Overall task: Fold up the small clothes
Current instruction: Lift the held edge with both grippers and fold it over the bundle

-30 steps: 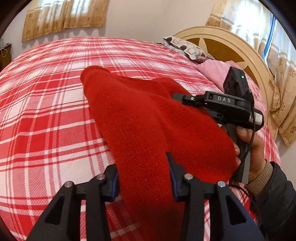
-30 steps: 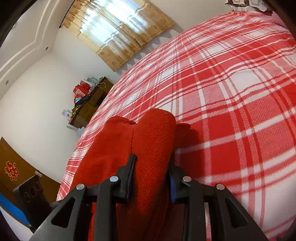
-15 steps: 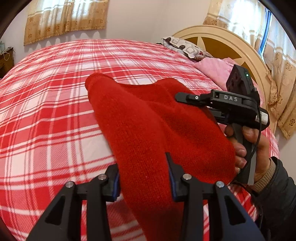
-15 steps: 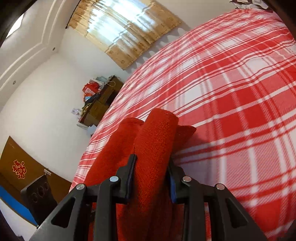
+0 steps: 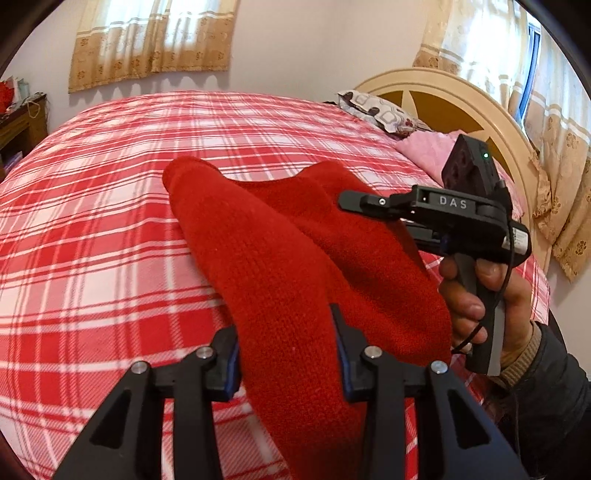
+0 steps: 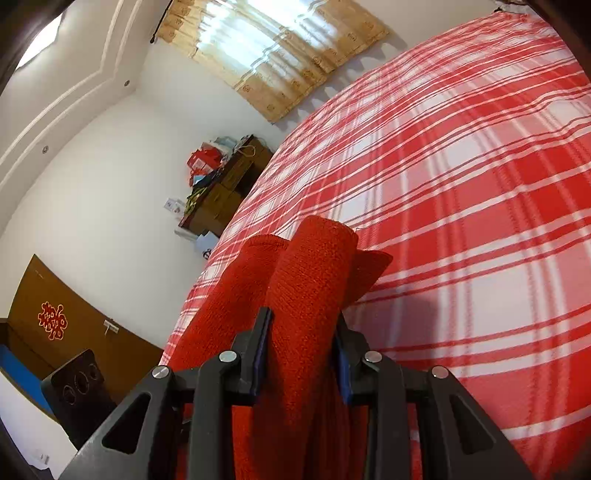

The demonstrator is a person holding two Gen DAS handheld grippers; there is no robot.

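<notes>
A red knitted garment (image 5: 280, 258) is held up over the red-and-white plaid bed (image 5: 92, 221). My left gripper (image 5: 286, 354) is shut on a bunched edge of it near the camera. My right gripper (image 6: 303, 350) is shut on another bunched edge of the red garment (image 6: 306, 280); in the left wrist view it (image 5: 373, 206) comes in from the right, held by a hand, its fingertips against the cloth. The far end of the garment drapes down toward the bed.
A cream wooden headboard (image 5: 443, 107) and pillows (image 5: 373, 109) stand at the bed's far right. Curtained windows (image 5: 155, 33) line the wall. A cluttered brown dresser (image 6: 229, 184) stands by the wall beyond the bed. A brown door (image 6: 48, 321) is at the left.
Both grippers have lifted the garment higher off the bed and moved it a little forward. Both stay shut on it.
</notes>
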